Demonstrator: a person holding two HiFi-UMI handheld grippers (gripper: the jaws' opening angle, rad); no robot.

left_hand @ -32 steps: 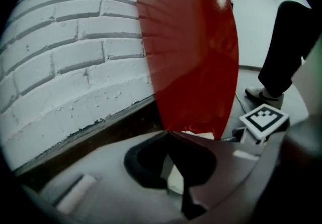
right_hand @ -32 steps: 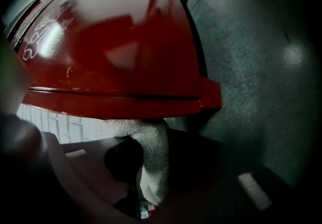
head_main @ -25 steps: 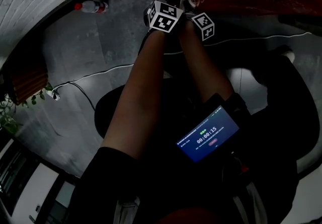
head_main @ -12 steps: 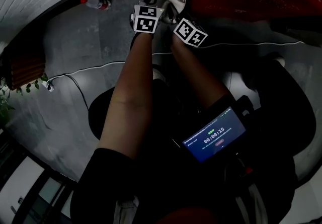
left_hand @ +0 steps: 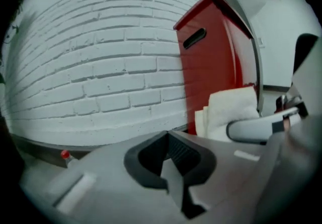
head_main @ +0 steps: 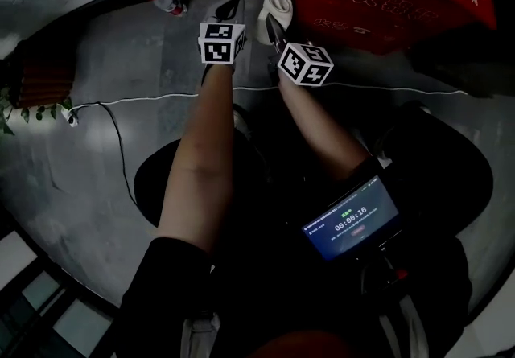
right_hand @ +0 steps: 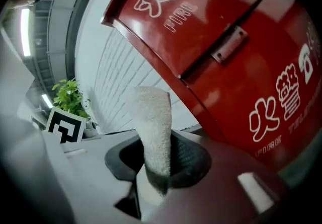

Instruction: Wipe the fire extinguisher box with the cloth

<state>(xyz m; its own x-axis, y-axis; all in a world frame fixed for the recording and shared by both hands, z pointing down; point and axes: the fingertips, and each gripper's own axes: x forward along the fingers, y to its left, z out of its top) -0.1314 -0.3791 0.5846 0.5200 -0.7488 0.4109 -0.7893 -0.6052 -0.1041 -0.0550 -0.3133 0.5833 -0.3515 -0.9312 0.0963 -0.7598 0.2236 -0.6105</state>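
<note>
Red fire extinguisher box (right_hand: pixel 241 67) stands beside the white brick wall (left_hand: pixel 100 77), close ahead; right tool (right_hand: pixel 157 170) clamped on white cloth (right_hand: pixel 151 117); left tool (left_hand: pixel 173 170) jaws together, empty; best to lay cloth flat on the lid and stroke evenly.

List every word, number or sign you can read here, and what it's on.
"00:00:16" on the screen at the person's chest.
"火警" in white on the fire extinguisher box.
"灭火" higher on the box, the rest unclear.
Small English lines on the box: too blurred to read.
</note>
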